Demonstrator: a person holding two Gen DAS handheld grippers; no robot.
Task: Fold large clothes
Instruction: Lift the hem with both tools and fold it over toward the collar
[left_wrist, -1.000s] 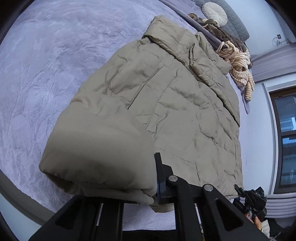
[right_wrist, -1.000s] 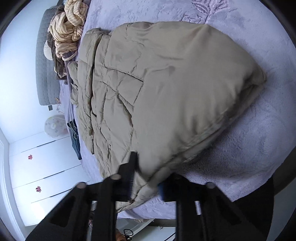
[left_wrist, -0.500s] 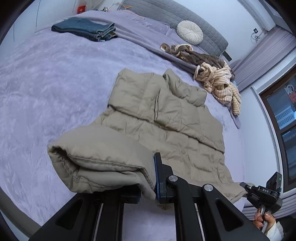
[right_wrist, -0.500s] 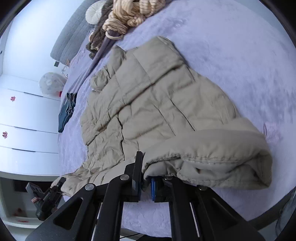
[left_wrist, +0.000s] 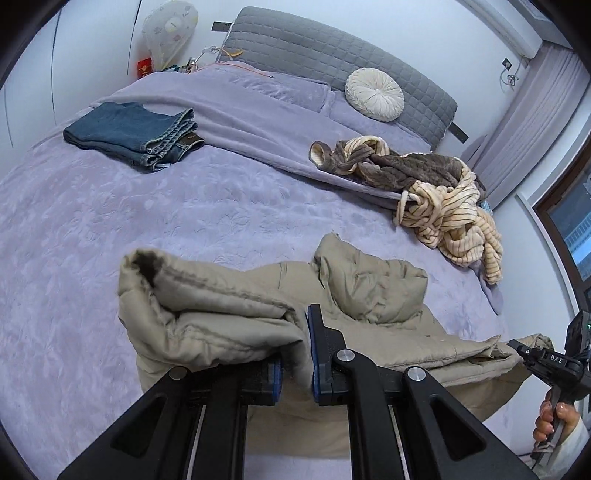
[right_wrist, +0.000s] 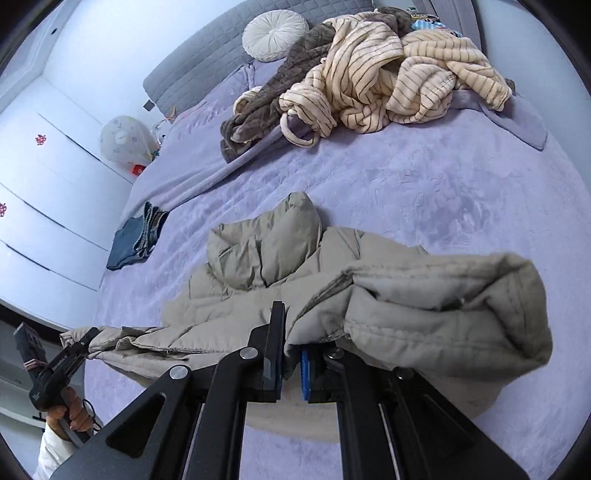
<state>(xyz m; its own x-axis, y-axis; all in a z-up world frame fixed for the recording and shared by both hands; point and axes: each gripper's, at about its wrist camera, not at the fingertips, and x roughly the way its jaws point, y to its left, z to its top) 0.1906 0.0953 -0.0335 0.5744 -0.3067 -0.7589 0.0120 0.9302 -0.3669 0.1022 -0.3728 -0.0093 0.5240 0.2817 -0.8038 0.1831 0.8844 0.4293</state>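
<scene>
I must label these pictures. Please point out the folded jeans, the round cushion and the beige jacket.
folded jeans (left_wrist: 129, 134), left wrist view, middle of the top layer.
round cushion (left_wrist: 374, 94), left wrist view, its centre.
beige jacket (right_wrist: 443, 317), right wrist view, lifted hem.

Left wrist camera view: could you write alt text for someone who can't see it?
The left gripper is shut on a bunched edge of a beige puffer jacket on a lavender bed. At the right edge, a hand holds the right gripper, shut on the jacket's other end. Beyond lie folded jeans, a striped blanket heap and a round white cushion.
</scene>
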